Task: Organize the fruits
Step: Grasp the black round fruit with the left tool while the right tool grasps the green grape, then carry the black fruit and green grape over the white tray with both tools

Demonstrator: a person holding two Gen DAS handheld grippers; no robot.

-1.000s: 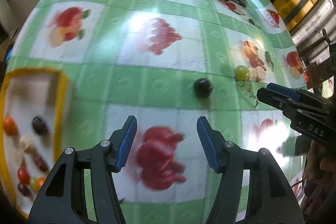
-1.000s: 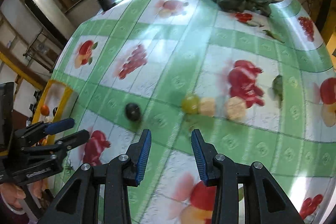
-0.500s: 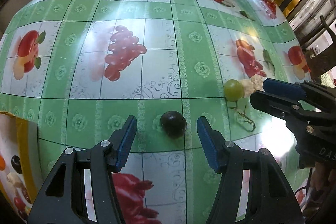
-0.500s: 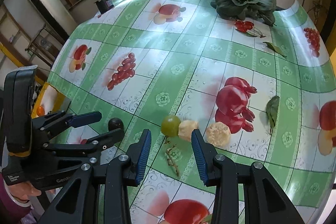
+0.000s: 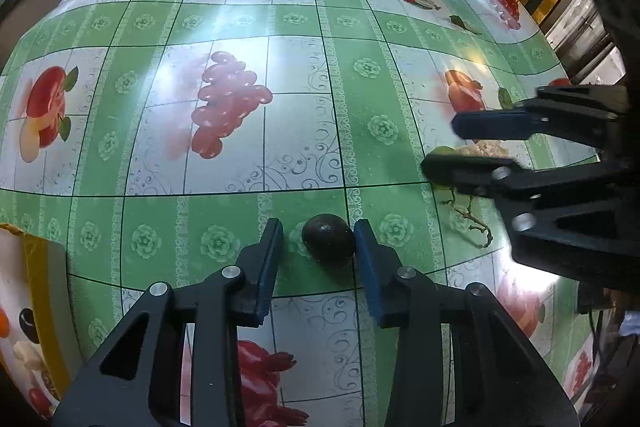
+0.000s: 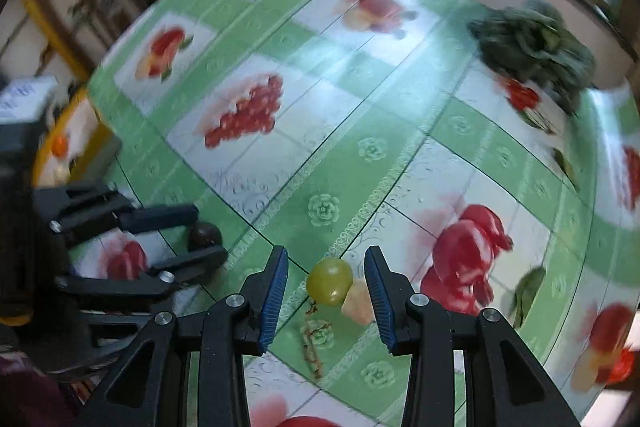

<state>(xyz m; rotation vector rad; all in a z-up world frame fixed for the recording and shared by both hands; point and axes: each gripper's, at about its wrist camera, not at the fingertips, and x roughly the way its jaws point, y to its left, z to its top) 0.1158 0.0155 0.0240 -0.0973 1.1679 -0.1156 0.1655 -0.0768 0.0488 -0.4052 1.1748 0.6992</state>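
Dark grape (image 5: 329, 237) lies on the fruit-print tablecloth (image 5: 256, 27) between the spread fingers of the left gripper (image 5: 318, 259), right pad touching it. Green grape (image 6: 329, 281) sits inside the parted right gripper (image 6: 326, 291) beside 1 pale chunk (image 6: 357, 305). Yellow-rimmed tray (image 5: 42, 291) at left holds small fruits.

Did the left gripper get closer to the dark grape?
Yes. The left gripper has moved forward across the tablecloth; its open fingers now sit either side of the dark grape, which was well ahead before.
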